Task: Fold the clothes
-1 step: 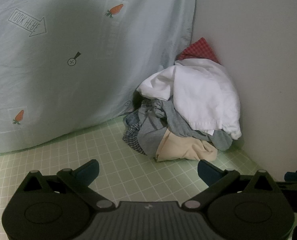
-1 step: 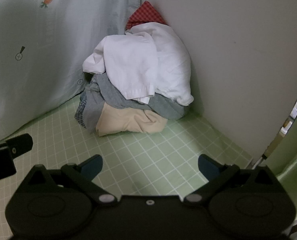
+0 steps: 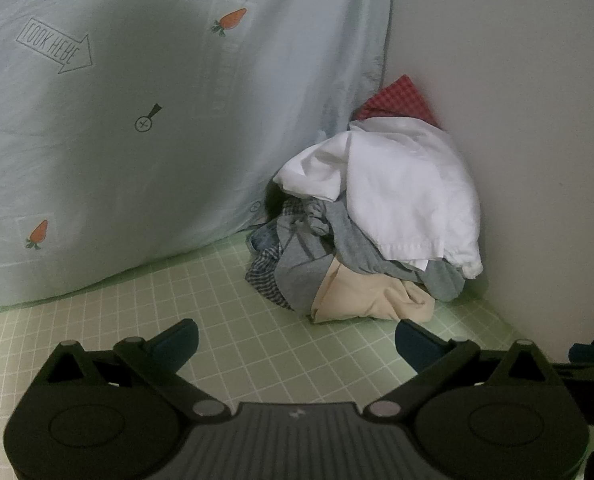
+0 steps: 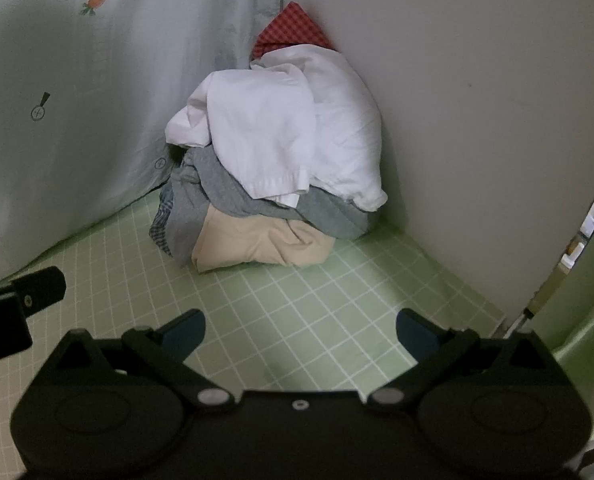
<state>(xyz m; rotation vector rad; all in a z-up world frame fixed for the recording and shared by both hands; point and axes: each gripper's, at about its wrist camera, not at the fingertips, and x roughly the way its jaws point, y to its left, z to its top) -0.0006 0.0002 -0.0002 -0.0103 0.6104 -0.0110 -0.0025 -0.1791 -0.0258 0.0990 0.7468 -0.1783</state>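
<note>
A pile of crumpled clothes (image 3: 373,232) sits in the far corner of the green grid mat (image 3: 233,344). On top lies a white garment (image 3: 409,192), under it a grey one (image 3: 309,268) and a beige one (image 3: 369,300), with a red checked cloth (image 3: 397,102) behind. The pile also shows in the right wrist view (image 4: 273,184). My left gripper (image 3: 297,340) is open and empty, short of the pile. My right gripper (image 4: 301,330) is open and empty, also short of the pile.
A pale blue sheet with carrot prints (image 3: 137,120) hangs along the left. A plain white wall (image 3: 517,120) closes the right. The left gripper's body (image 4: 13,308) shows at the left in the right wrist view. The mat's right edge (image 4: 509,316) lies near the wall.
</note>
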